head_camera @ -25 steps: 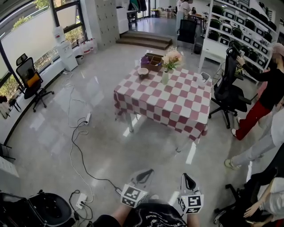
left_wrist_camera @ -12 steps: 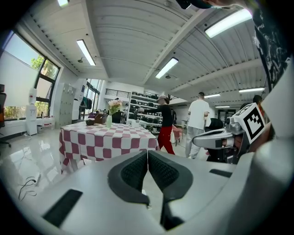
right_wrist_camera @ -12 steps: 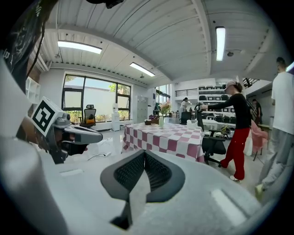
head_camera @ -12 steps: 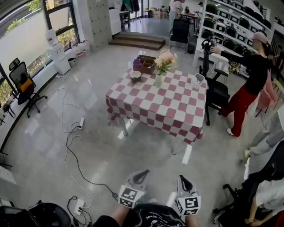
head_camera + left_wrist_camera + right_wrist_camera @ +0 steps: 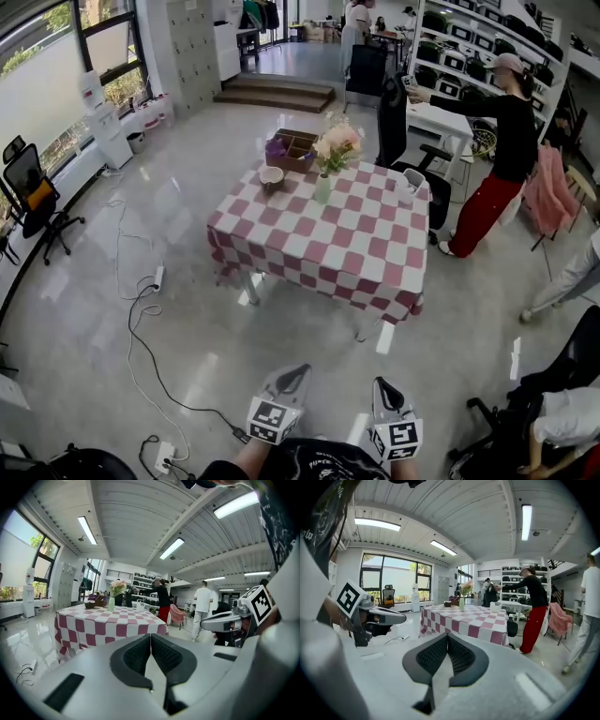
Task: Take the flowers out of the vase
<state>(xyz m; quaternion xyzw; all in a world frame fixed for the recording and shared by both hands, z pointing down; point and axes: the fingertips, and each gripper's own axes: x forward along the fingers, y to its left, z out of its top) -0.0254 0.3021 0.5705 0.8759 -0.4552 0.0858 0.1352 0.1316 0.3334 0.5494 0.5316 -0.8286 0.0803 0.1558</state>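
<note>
Head view puts the red-and-white checked surface (image 5: 319, 246) in the middle of a glossy floor (image 5: 187, 281), and we stand well short of its near edge. The vase (image 5: 322, 189) stands upright on the surface toward its far side, a little left of centre. The flowers (image 5: 337, 142) are in it, their pink and cream heads spreading above its mouth. Just left of the vase on the surface sits a bowl (image 5: 272, 175), and behind that, at the surface's far edge, a box (image 5: 292, 145). A white cup (image 5: 405, 185) stands near the surface's far right corner. Our left tool (image 5: 296, 371) and right tool (image 5: 383, 384) sit side by side at the bottom of the frame, both well apart from the surface and pointing toward it. Each gripper view shows its own jaws pressed together at the tips with nothing between them, and the surface lies off in the distance beyond them. A person (image 5: 502, 150) in a black top and red trousers stands beyond the surface's right side, one arm stretched out. A cable (image 5: 141, 328) trails over the floor to the left of the surface.
</note>
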